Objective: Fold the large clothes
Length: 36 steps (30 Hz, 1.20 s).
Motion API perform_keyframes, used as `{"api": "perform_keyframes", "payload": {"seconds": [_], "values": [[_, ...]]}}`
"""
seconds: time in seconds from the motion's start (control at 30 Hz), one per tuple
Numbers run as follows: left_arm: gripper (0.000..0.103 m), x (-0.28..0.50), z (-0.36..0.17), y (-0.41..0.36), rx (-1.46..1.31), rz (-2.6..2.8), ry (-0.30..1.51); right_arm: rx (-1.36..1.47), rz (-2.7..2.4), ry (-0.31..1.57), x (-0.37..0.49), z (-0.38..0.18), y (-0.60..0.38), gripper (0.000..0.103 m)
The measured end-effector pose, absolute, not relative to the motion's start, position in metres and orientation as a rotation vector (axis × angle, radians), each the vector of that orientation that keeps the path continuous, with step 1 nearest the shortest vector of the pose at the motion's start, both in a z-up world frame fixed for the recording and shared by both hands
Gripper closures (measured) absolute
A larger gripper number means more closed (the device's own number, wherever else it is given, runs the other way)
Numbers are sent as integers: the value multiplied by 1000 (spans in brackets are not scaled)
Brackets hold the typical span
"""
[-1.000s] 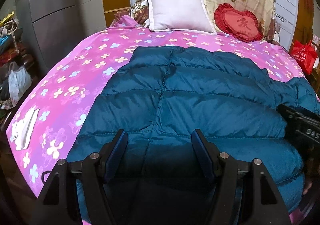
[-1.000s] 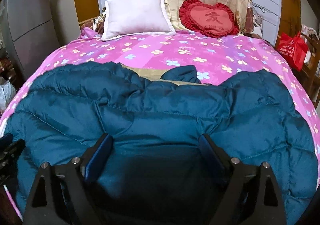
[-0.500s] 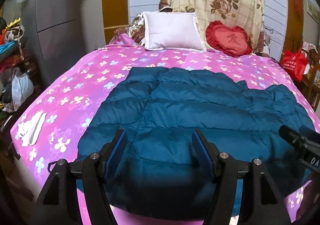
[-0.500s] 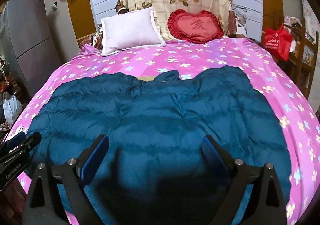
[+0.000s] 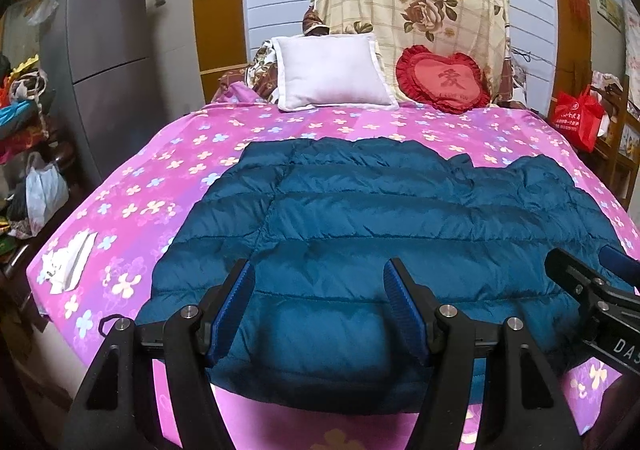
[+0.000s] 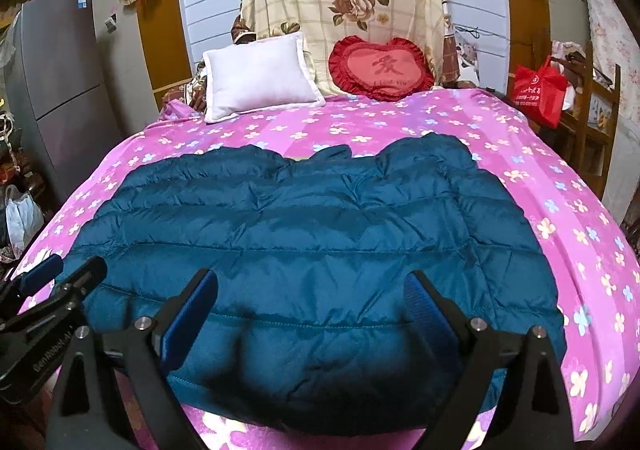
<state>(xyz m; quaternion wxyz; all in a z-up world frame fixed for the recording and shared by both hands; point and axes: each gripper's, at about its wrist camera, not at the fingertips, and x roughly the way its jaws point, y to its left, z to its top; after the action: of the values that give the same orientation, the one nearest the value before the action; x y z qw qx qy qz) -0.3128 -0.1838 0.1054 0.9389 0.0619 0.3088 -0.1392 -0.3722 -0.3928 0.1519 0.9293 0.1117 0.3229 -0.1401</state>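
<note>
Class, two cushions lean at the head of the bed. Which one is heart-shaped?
The red cushion with the frilled edge, to the right of the plain white rectangular pillow in both views.

jacket near hem: behind gripper frame | right gripper: cut off at edge

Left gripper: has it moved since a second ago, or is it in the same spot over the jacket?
Yes. The left gripper has drawn back from the white pillow and up: the blue jacket now shows whole, near hem included.
</note>
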Motion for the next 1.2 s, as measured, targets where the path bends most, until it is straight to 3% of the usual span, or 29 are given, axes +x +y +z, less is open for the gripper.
{"api": "perform_keyframes", "payload": {"seconds": [1.2], "values": [[54, -315, 101, -180, 114, -279, 621, 214, -263, 640, -379, 144, -388, 7]]}}
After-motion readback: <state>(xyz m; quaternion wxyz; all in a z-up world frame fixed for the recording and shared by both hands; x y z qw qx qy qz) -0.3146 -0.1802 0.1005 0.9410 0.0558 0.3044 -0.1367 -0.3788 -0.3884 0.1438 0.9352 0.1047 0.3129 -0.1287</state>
